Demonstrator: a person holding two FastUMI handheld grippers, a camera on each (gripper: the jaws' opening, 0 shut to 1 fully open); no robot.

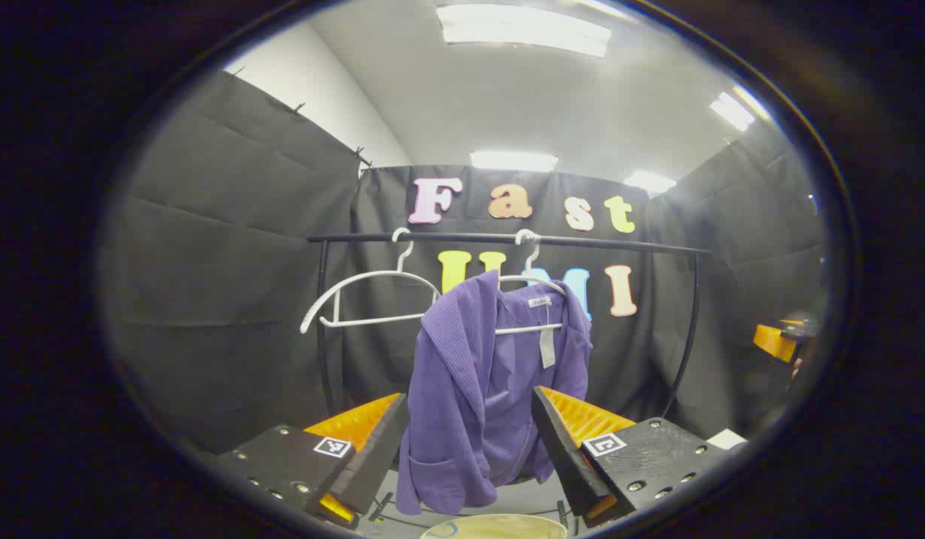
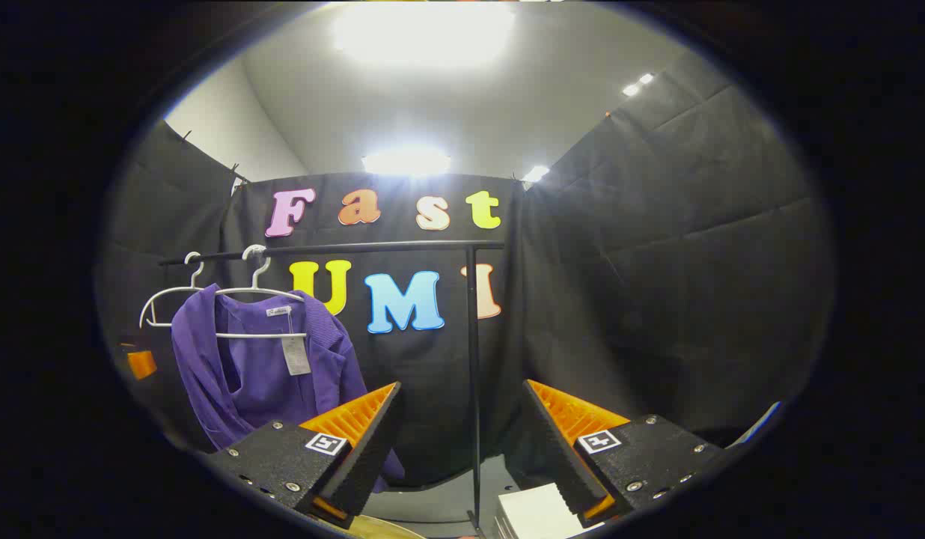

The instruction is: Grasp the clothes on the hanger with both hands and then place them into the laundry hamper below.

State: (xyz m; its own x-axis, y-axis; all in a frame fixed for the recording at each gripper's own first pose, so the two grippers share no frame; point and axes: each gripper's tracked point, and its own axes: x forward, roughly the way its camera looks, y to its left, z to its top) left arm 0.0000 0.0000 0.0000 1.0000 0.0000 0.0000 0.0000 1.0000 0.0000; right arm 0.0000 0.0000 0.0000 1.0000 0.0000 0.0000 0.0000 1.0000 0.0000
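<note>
Left gripper view: approach step, my left claw (image 1: pixel 468 442) apart, purple jacket (image 1: pixel 481 397) dead ahead between fingers; next, advance and clamp.

Cut off by the lower edge of the left gripper view: the laundry hamper (image 1: pixel 494 527), just a pale rim showing. Hidden behind the purple jacket (image 1: pixel 481 389): the middle of its white hanger (image 1: pixel 528 288). Small and blurred at the right edge: the right gripper (image 1: pixel 778 340), jaws unreadable. Cropped at the bottom of the right gripper view: a white block (image 2: pixel 536 513), unidentifiable.
</note>
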